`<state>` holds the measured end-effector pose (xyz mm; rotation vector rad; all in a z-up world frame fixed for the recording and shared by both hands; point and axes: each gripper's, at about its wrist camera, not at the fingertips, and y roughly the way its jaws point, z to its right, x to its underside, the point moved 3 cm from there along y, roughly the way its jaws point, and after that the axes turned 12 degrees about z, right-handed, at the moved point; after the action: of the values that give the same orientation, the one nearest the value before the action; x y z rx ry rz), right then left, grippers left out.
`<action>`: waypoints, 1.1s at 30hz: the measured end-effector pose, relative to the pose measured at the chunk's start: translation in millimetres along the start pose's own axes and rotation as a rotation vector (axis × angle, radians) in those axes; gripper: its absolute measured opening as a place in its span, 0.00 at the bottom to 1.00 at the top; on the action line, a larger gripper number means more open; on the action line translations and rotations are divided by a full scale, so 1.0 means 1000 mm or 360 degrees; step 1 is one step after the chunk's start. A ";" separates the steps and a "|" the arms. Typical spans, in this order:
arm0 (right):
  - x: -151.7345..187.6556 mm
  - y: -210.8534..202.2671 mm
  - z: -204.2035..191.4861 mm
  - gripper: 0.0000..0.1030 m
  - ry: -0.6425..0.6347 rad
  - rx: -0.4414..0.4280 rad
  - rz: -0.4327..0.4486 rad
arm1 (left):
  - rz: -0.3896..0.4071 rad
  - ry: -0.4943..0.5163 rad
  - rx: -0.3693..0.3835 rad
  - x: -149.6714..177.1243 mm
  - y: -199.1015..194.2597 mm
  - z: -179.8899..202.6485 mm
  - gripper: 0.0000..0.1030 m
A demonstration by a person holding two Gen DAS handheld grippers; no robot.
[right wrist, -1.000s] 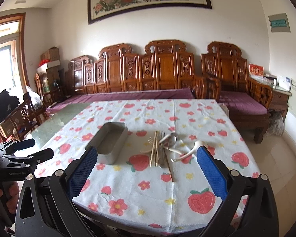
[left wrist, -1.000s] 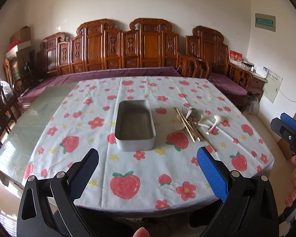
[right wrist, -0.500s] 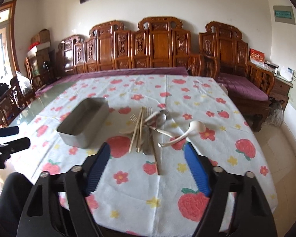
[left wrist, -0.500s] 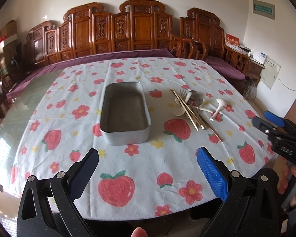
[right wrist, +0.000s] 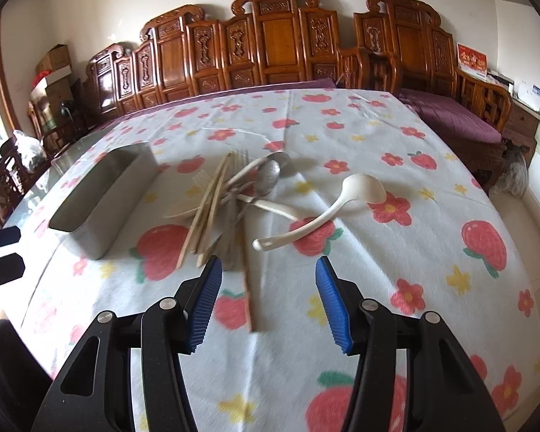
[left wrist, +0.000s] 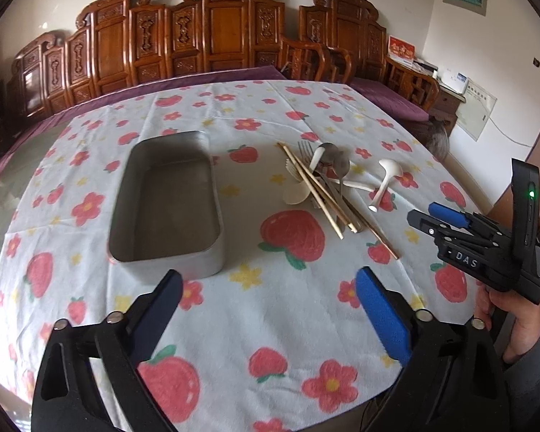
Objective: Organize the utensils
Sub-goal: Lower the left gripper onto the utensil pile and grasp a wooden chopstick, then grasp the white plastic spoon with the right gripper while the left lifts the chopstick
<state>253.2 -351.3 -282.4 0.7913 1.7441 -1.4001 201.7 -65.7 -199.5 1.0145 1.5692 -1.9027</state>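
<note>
An empty metal tin [left wrist: 169, 198] stands on the strawberry tablecloth, also seen in the right wrist view [right wrist: 118, 194]. To its right lies a pile of utensils: wooden chopsticks [left wrist: 316, 194], metal spoons [left wrist: 336, 160], a fork and a white ladle spoon [right wrist: 342, 201]. My left gripper [left wrist: 266, 280] hovers just in front of the tin, its jaws wide and closing slightly on nothing. My right gripper [right wrist: 268, 264] hangs over the near end of the pile with its jaws closing. One chopstick [right wrist: 248, 298] lies on the cloth below the gap, untouched.
A carved wooden bench [left wrist: 212, 36] with purple cushions runs behind the table. Bare glass tabletop [left wrist: 3, 187] shows left of the cloth. A hand [left wrist: 514, 320] holds the right gripper [left wrist: 423, 214] at the table's right edge. The left gripper [right wrist: 9, 252] shows at the left edge.
Both grippers have come down and forward toward the table; tin and utensils look larger. The right jaws have narrowed markedly. The left jaws are barely narrower.
</note>
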 end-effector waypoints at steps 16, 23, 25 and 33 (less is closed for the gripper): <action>0.014 0.025 0.026 0.55 0.0116 -0.0010 -0.0006 | -0.0203 -0.0040 0.0121 -0.006 0.113 0.045 0.51; 0.014 0.024 0.026 0.55 0.0116 -0.0001 0.0006 | -0.0302 -0.0141 0.0169 0.005 0.136 0.047 0.35; 0.013 0.023 0.026 0.55 0.0125 -0.0001 0.0016 | -0.0324 -0.0160 0.0188 0.008 0.140 0.048 0.29; 0.011 0.023 0.023 0.55 0.0134 -0.0015 0.0022 | -0.0304 -0.0187 0.0193 0.007 0.133 0.046 0.05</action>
<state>270.6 -369.1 -306.1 0.8664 1.8044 -1.3664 285.5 -140.7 -284.1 0.8087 1.5466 -2.1683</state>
